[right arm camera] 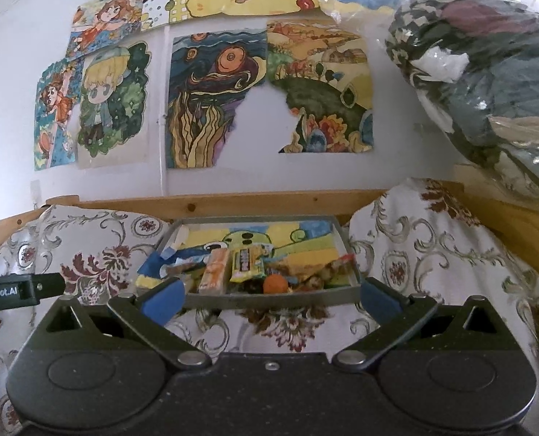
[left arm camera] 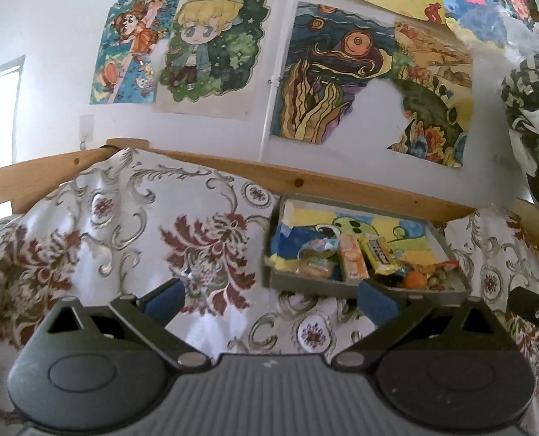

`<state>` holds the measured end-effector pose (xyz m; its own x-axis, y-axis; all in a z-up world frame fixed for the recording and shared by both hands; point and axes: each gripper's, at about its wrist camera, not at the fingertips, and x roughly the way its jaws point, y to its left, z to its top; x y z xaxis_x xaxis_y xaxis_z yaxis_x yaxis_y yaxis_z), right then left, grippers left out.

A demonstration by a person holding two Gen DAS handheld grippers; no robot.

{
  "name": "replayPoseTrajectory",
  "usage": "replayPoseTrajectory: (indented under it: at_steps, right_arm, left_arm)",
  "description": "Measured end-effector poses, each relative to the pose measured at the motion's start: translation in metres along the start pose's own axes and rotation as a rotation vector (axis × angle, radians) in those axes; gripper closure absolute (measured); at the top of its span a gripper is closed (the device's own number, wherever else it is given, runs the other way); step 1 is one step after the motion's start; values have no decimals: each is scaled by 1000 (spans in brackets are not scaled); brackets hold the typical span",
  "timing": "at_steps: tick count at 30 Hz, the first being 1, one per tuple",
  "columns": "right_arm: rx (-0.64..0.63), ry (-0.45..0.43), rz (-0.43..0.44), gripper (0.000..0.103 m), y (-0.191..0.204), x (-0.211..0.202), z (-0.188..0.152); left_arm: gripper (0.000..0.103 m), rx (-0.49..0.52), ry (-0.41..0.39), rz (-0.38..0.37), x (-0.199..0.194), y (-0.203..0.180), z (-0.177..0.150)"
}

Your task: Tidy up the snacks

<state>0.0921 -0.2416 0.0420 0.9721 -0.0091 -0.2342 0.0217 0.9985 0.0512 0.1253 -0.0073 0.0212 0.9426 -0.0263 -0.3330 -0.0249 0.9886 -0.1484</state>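
Floral cloth (right arm camera: pixel 433 254), one snack tray (right arm camera: pixel 353 254), two empty wide-spread tools: left tool (left arm camera: pixel 271 296), right tool (right arm camera: pixel 269 299).

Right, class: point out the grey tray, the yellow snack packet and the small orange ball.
grey tray (right arm camera: pixel 269 299): right wrist view, bare near wall.
yellow snack packet (right arm camera: pixel 246 264): right wrist view, middle of its printed front.
small orange ball (right arm camera: pixel 275 284): right wrist view, centre of its rounded face.

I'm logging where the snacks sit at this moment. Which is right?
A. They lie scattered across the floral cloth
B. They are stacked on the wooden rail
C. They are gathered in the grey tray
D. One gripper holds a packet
C: the snacks lie inside the grey tray on the floral cloth, while the left gripper and right gripper are both open and hold nothing.
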Motion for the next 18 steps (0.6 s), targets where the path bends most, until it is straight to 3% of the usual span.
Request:
replayPoseTrajectory:
  at_steps: [18]
  right_arm:
    - [-7, 74, -26, 1, 16, -50, -35]
  left_arm:
    - [0, 47, 55, 14, -38, 15, -36]
